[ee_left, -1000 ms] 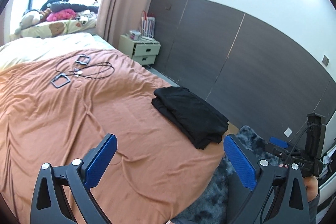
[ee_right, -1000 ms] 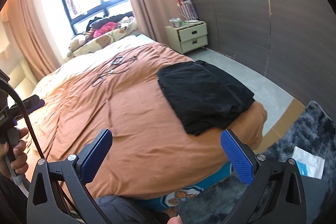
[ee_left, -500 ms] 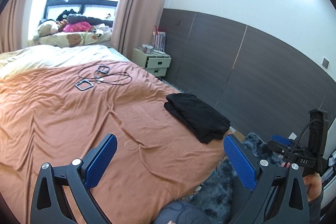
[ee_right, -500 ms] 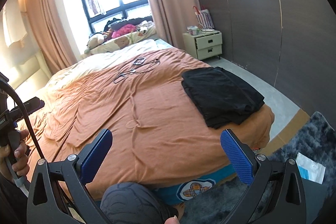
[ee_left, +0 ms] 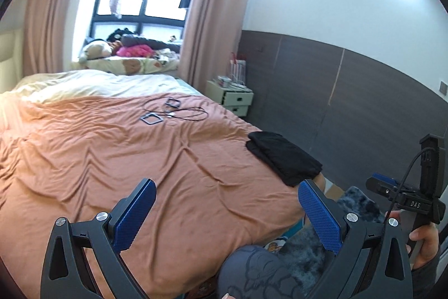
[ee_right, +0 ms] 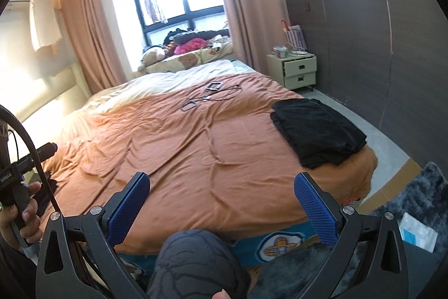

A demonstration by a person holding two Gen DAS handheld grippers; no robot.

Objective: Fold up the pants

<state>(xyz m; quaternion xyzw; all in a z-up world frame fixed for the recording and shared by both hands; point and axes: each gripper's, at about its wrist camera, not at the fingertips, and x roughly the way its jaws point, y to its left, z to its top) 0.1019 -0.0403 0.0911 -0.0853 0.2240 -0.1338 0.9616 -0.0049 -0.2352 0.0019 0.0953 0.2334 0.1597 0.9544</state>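
The black pants (ee_right: 317,131) are seen already folded into a compact stack on the bed (ee_right: 196,147), at about two o'clock. The fingers of the left gripper (ee_left: 226,212) and right gripper (ee_right: 221,206) are spread wide and hold nothing, so the task is judged done.

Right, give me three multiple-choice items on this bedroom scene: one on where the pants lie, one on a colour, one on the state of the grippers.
1. Where do the black pants lie on the bed?
A. by the pillows
B. near the foot corner on the nightstand's side
C. on the floor rug

2. What colour is the bed cover under them?
A. orange-brown
B. green
C. white

3. How do the left hand-held gripper and the right hand-held gripper stand?
A. both shut on the pants
B. one holds a cable
C. both open, holding nothing

Answers: 1 B, the folded pile sits at that corner, on the same side as the nightstand. 2 A, orange-brown cloth surrounds it. 3 C, the blue pads stand wide apart over the bed.
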